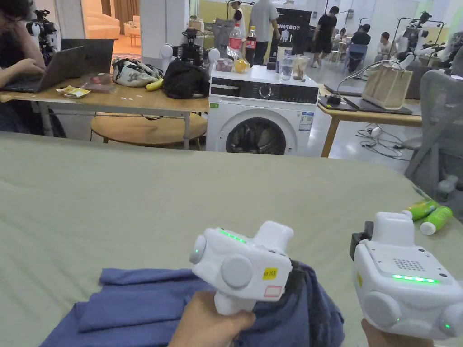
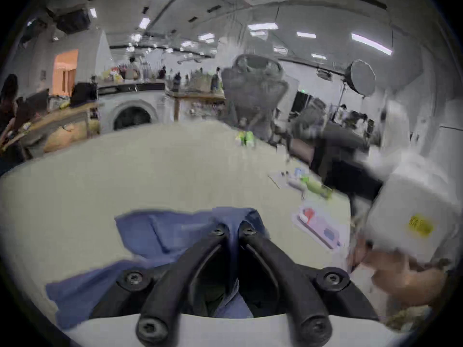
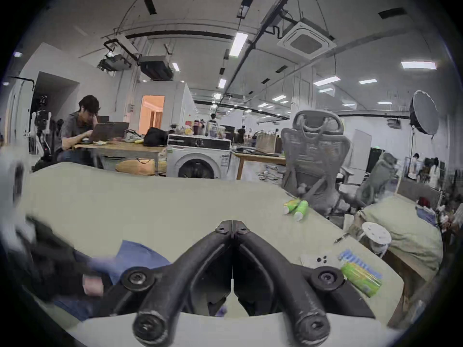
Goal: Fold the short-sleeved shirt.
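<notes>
Jaws of the left gripper pinch a bunched fold of the blue shirt, which lies near-left on the green table, long axis left-right; right gripper, closed empty, hovers just right.

light: you get bright, even light from ceiling strip lights — soft shadows only | head view: sharp, mild glare on washing machine top | both gripper views: fisheye, dark vignetted corners, edges bent | blur: left gripper view smeared throughout — right gripper worst; right gripper view blurs at left edge
</notes>
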`<state>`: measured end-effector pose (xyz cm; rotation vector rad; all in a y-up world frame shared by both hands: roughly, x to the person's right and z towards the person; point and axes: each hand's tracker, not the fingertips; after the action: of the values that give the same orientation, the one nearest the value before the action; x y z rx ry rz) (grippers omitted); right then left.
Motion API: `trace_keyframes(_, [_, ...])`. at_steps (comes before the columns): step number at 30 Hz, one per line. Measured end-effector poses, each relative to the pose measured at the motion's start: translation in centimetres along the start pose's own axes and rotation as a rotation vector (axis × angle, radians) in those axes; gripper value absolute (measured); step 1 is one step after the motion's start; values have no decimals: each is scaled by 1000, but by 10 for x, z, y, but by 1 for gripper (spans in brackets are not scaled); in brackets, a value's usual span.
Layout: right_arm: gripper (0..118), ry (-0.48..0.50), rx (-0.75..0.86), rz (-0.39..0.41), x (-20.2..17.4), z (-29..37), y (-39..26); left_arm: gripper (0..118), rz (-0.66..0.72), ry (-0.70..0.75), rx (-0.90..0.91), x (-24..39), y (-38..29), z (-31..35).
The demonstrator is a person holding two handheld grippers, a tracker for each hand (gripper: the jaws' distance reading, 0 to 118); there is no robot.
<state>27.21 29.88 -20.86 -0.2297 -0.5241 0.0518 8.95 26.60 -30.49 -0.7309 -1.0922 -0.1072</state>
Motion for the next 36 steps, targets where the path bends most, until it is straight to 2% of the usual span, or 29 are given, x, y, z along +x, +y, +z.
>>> trace_keyframes(3, [0,10,-22,-14,-5,-2,-6,1,25,-12,-84,4,-33,-14])
trace_keyframes(4, [0,16,-29,-15,-8,-2,-8,11,35,-11,-87,2,-40,-16])
trace_keyframes(7, [0,43,-42,-14,-19,0,-11,29,75,33,-77,-5,-49,-9])
trace_keyframes(8, [0,52,-43,-11,-22,0,-11,49,89,38,-46,-9,-50,-2])
trace_keyframes(12, [0,92,-32,1,-37,4,-7,59,128,120,116,-27,-44,43])
trace_keyframes(17, [0,144,-34,-9,-57,5,-4,57,170,314,299,-57,-55,105])
trace_keyframes(18, [0,155,-37,-11,-61,6,-4,49,174,347,310,-65,-57,115])
trace_keyframes(19, [0,163,-41,-8,-66,5,-5,23,177,382,307,-74,-60,122])
trace_keyframes(20, [0,170,-45,-7,-71,4,-6,3,186,435,289,-81,-64,129])
trace_keyframes(21, [0,180,-52,-5,-76,3,-8,0,192,480,287,-90,-68,137])
trace_keyframes(27, [0,225,-89,-16,-99,-5,-15,0,285,552,252,-148,-80,177])
trace_keyframes(30, [0,241,-105,-5,-107,-9,-17,0,311,536,218,-181,-78,191])
trace_keyframes(36, [0,255,-120,14,-113,-17,-19,0,389,540,43,-240,-67,179])
